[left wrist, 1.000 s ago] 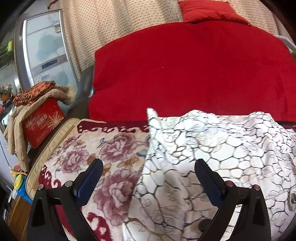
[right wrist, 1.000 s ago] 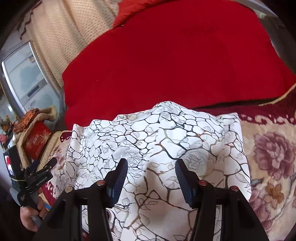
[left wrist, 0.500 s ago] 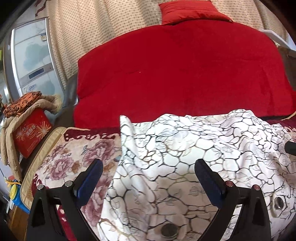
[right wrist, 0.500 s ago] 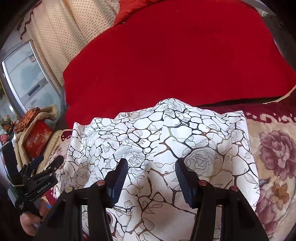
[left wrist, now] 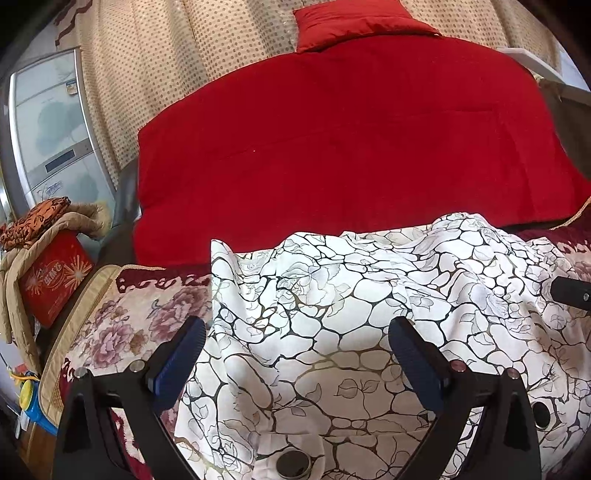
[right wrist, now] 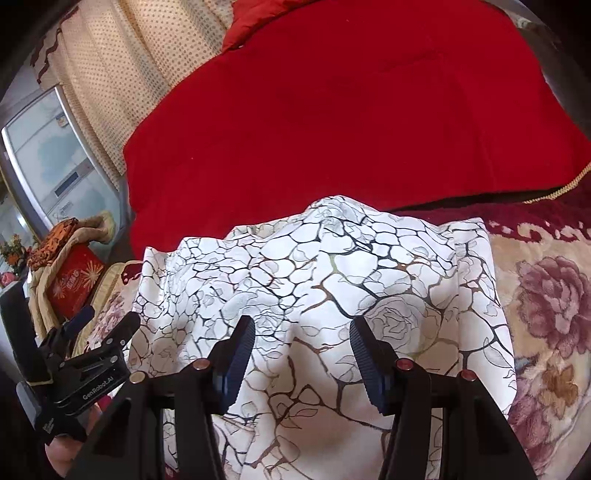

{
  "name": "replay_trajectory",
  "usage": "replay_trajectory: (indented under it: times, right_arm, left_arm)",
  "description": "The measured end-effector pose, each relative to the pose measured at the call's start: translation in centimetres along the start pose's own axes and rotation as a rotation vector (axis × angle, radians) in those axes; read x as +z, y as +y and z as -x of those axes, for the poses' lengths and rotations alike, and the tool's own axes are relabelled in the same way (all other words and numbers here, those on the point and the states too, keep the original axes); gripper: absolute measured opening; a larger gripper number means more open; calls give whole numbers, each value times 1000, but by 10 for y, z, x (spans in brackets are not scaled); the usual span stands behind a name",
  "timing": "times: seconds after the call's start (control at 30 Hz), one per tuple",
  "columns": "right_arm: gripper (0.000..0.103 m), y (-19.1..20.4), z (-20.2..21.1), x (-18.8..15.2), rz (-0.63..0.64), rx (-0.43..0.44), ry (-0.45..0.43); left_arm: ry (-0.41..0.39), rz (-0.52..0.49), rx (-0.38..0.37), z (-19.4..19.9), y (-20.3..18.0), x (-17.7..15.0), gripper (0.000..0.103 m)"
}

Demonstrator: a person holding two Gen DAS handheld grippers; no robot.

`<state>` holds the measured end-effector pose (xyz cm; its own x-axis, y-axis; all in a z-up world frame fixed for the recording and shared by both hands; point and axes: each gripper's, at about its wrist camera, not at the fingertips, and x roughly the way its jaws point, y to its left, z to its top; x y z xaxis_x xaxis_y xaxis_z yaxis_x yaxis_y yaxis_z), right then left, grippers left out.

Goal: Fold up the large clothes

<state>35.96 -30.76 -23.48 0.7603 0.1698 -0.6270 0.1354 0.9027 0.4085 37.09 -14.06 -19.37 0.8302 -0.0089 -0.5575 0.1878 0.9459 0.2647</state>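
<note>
I hold both grippers, left point(left wrist: 295, 354) and right point(right wrist: 302, 349), agape over the white crackle-print garment point(left wrist: 332, 332) on the floral blanket point(right wrist: 546, 295); a red quilt point(left wrist: 332, 147) lies behind.

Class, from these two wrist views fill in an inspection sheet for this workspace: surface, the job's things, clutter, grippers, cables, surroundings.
Surface: floral blanket, with a red quilt behind it.
Job's things: white garment with a dark crackle print, rumpled on the blanket; round buttons at its near edge.
Clutter: red box draped with beige cloth at the left edge.
Grippers: left gripper open above the garment; right gripper open above the garment; neither holds cloth.
Cables: nothing seen.
Surroundings: dotted curtain, silver fridge, red pillow.
</note>
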Motion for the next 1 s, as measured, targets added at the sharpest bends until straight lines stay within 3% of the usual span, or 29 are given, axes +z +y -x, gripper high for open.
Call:
replay_trajectory:
  times: [0.1,0.2,0.27,0.4,0.53,0.67,0.73,0.8,1.0]
  right_arm:
    - [58,-7,-6,0,-24,-22,19]
    - [58,-19,-24,-4,-63,-57,94]
    - [57,-29,-39,-8,-103,-52,160]
    - [57,-30,-29,-4,-110,-23,120]
    - [57,-24,-12,-2,-71,-6,55]
    - [57,-17,5,1,-49,39,13]
    - [57,-12,13,1,-52,61,1]
    - [57,-7,16,1,-44,84,0]
    - [57,16,24,-7,10,151,-14]
  left_arm:
    - [62,-18,-17,-16,-6,-6,100]
    - [263,-30,-96,-59,-14,-22,100]
    - [326,29,-154,-73,-9,-29,100]
    - [293,106,-189,-59,17,-22,100]
    - [196,215,-101,-26,69,-17,100]
    - [181,406,-62,1,128,-38,100]
    - [197,558,-124,13,154,-61,100]
    - [196,670,-238,25,164,-86,100]
    - [244,787,-463,27,138,-117,99]
